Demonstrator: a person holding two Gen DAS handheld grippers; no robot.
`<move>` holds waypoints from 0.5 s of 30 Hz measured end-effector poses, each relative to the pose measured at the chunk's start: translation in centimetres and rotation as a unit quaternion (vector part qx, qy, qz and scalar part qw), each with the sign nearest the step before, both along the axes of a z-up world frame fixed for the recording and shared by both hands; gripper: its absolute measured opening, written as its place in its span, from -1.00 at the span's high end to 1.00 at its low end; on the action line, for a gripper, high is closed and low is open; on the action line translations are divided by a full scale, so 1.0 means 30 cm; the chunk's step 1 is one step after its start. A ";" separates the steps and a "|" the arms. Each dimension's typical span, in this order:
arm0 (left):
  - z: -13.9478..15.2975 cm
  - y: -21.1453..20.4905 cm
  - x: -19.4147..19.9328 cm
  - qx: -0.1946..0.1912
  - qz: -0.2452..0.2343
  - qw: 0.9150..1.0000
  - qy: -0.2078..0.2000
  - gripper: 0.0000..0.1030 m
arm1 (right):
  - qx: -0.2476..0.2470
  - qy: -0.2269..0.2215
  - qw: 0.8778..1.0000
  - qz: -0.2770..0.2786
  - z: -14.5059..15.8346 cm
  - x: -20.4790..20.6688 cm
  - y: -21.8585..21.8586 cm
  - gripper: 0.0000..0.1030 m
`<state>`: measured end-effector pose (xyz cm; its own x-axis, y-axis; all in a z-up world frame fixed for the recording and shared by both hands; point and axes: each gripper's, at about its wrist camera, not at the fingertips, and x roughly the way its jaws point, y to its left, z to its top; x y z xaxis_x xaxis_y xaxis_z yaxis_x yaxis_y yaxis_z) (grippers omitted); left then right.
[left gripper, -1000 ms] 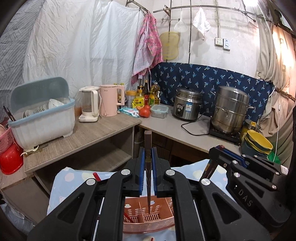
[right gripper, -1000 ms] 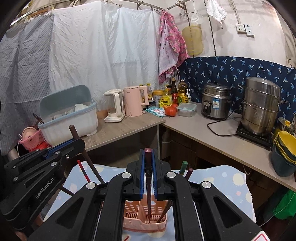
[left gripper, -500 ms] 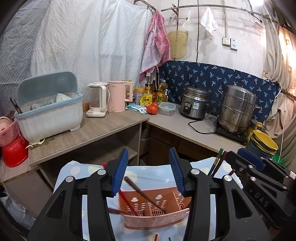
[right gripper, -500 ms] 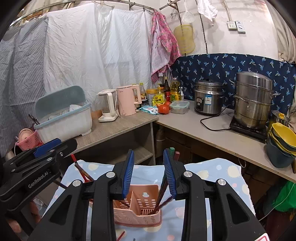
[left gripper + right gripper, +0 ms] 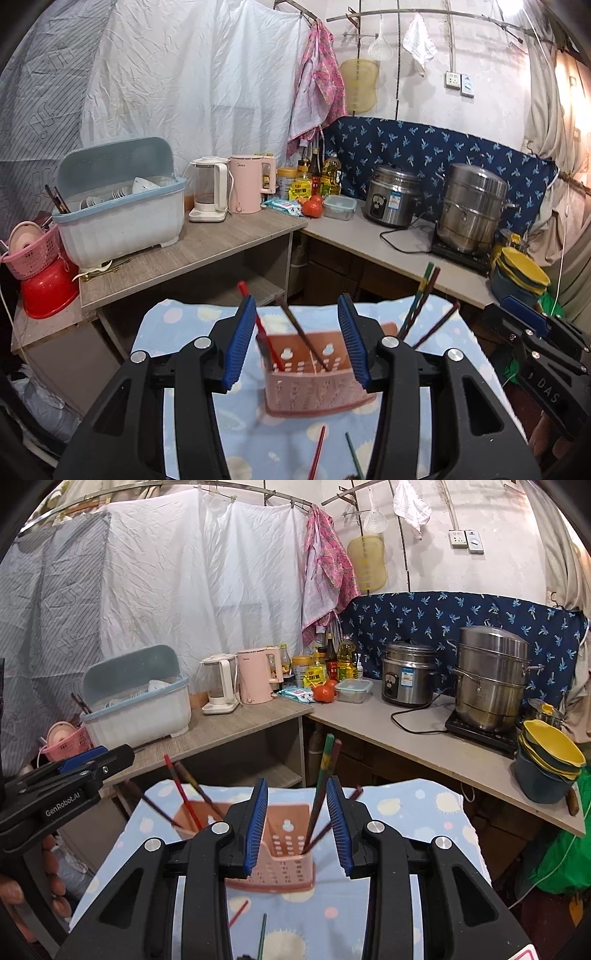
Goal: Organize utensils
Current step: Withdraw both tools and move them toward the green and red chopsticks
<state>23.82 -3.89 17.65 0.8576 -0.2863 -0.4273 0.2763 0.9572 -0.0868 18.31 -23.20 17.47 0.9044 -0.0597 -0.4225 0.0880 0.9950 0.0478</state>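
1. Reference landmark: the pink utensil caddy (image 5: 317, 373), which stands on the dotted blue cloth (image 5: 177, 332) that covers the tabletop. All positions below are given from it.
2. Left of the caddy: your left gripper (image 5: 297, 339) has its jaws spread and nothing is between them. A red chopstick (image 5: 258, 325) and a dark chopstick (image 5: 303, 338) lean in the caddy's left compartments.
3. In front of the caddy: one loose red chopstick (image 5: 318, 452) and one loose green chopstick (image 5: 352, 458) lie on the cloth, close together and apart from the caddy.
4. Right side of the caddy: your right gripper (image 5: 297, 819) is also spread and empty. A green-and-dark pair (image 5: 321, 790) leans in the right compartment.
5. Handling: expect each loose stick to be light, stiff, thin and smooth, and likely to roll or pivot in a loose pinch.
6. Grip point: take hold near the middle or the thicker upper end, pads across the shaft. Lift clear of the soft cloth, which may snag.
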 end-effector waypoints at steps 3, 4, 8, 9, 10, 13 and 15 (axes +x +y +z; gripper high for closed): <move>-0.038 0.013 -0.052 0.004 0.001 1.000 0.012 0.14 | 0.004 0.015 1.000 0.003 -0.041 -0.053 0.011 0.37; -0.053 0.018 -0.069 0.007 0.001 1.000 0.016 0.14 | 0.005 0.019 1.000 0.003 -0.054 -0.071 0.016 0.37; -0.139 0.043 -0.140 0.013 0.005 0.999 0.042 0.06 | 0.012 0.044 0.999 0.004 -0.133 -0.153 0.033 0.37; -0.164 0.052 -0.156 0.011 0.007 0.999 0.049 0.05 | 0.014 0.052 0.999 0.003 -0.155 -0.172 0.035 0.37; -0.192 0.060 -0.173 0.011 0.006 0.998 0.059 0.05 | 0.016 0.059 0.998 0.004 -0.178 -0.191 0.039 0.37; -0.281 0.082 -0.217 0.018 0.013 0.996 0.084 0.05 | 0.018 0.084 0.996 0.003 -0.251 -0.245 0.056 0.37; -0.343 0.098 -0.244 0.018 0.018 0.994 0.103 0.05 | 0.021 0.098 0.995 0.003 -0.299 -0.279 0.066 0.37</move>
<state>16.51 -0.95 7.36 0.7597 -0.2388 -0.6049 0.2222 0.9695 -0.1037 9.94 -21.22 8.50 0.8041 -0.0326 -0.5936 0.0937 0.9930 0.0725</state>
